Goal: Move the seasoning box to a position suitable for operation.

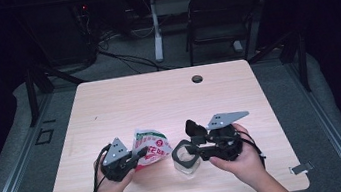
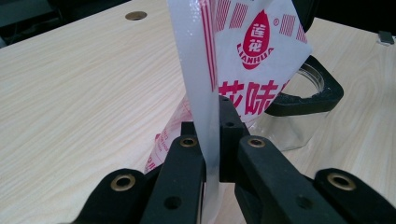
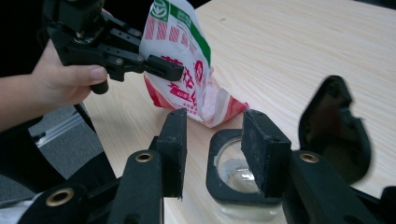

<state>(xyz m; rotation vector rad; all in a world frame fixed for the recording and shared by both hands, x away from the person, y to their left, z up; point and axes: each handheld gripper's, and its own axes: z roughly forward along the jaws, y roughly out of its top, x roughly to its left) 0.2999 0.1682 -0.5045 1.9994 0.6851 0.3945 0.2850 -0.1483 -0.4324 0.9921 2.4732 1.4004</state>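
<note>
- Seasoning bag (image 1: 149,147), white with red print and a green mark near its top, is in the left part of the tabletop (image 1: 159,102), near the front edge. It is lifted and tilted, and its lower corner points toward the jar (image 1: 186,160).
- Left gripper (image 1: 139,154) holds this bag. In the left gripper view its black fingers (image 2: 187,163) are closed tight on the flat sealed edge of the bag (image 2: 201,84), which stands upright between them.
- In the right gripper view the bag (image 3: 187,70) hangs from the left gripper (image 3: 161,66), and white grains are visible inside its lower part. The person's left hand (image 3: 60,79) is wrapped around the handle.
- Just to the right of the bag stands the jar, of clear glass with a black collar (image 3: 224,191) around its mouth. It rests on the tabletop, and a little white powder lies on its bottom.
- A black lid (image 3: 334,128) is attached to the collar at the right side and stands open, tilted upward.
- Right gripper (image 1: 192,149) is at the jar. Its fingers (image 3: 261,149) are spread apart; one is over the mouth of the jar and the other is outside the collar. If they press on the collar, I cannot tell.
- The person's right hand (image 1: 240,159) holds this gripper from the right, near the front edge of the tabletop.
</note>
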